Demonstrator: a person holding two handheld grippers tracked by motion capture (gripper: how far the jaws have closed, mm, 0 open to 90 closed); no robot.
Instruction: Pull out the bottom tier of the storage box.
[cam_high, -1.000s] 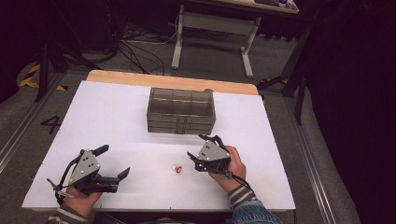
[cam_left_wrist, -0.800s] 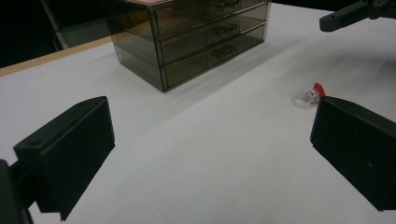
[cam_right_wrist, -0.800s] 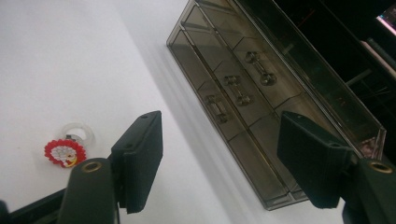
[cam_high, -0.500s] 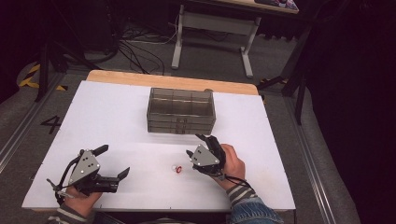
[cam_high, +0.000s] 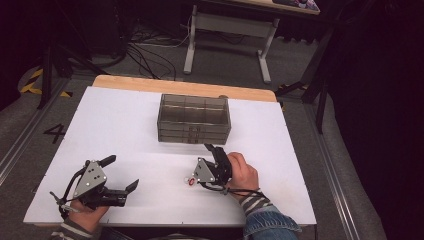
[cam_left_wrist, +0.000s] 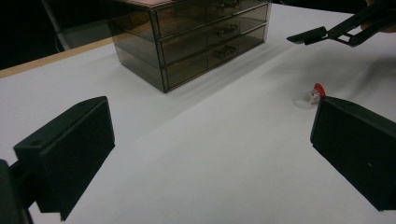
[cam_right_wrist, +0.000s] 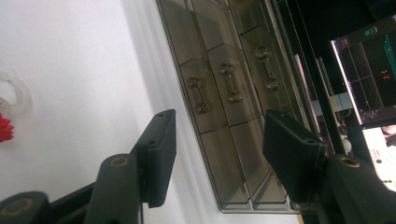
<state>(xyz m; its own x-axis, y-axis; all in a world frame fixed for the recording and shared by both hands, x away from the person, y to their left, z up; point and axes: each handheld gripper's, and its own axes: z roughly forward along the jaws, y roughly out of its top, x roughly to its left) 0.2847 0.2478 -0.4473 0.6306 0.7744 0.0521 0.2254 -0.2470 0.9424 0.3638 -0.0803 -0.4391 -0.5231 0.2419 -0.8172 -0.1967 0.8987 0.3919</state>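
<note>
My right gripper (cam_high: 207, 162) released, jaws just narrowing on nothing, beside the small red-and-clear ring (cam_high: 190, 181), drawer box (cam_high: 194, 119) toward the table's (cam_high: 125, 125) far edge, left gripper (cam_high: 120, 173) released near the front-left corner, drawer handles (cam_right_wrist: 229, 83) plain in the right gripper view.

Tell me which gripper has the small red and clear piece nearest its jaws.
The right gripper: the red and clear piece lies just beside it, while the left gripper rests well away toward the table's left.

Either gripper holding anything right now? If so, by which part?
Nothing held. The left gripper is open over bare table; the right gripper has just been closing with nothing between its jaws. The small red-and-clear ring lies untouched.
</note>
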